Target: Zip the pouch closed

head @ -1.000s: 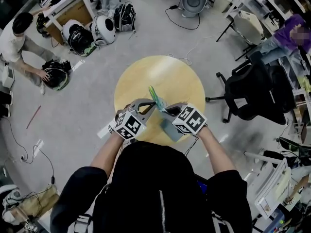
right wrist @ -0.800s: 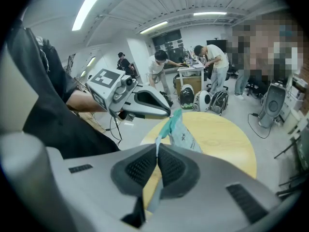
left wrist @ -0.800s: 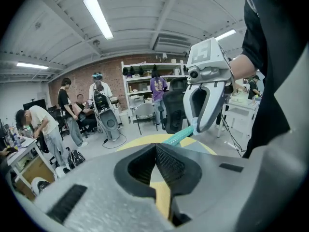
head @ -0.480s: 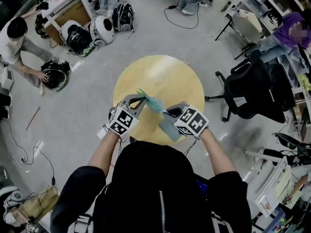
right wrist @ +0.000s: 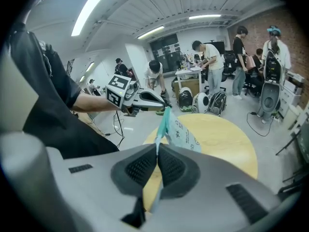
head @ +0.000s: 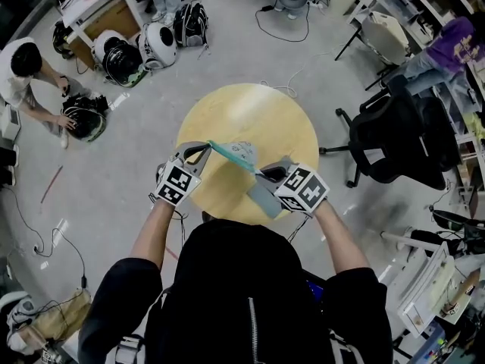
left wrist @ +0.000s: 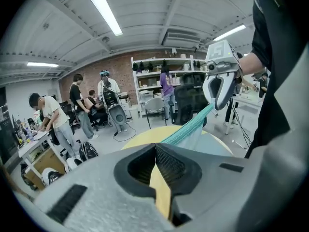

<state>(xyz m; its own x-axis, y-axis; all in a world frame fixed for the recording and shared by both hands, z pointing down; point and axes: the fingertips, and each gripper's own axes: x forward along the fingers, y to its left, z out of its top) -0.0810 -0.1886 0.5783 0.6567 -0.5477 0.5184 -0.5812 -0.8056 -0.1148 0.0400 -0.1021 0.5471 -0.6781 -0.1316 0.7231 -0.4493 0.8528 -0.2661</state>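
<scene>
The pouch [head: 236,156] is held taut in the air above the round table [head: 250,112], stretched between the two sets of fingers. The jaws of the left gripper [left wrist: 155,146] are pressed together on one end of the teal zip edge. That edge runs straight out from those fingertips to the right gripper [right wrist: 157,148], whose jaws are likewise clamped shut on the other end, with the printed body hanging just beyond them.

open tabletop [head: 280,127] beyond the taut pouch [head: 241,155]; black office chair [head: 394,146] near at right
</scene>
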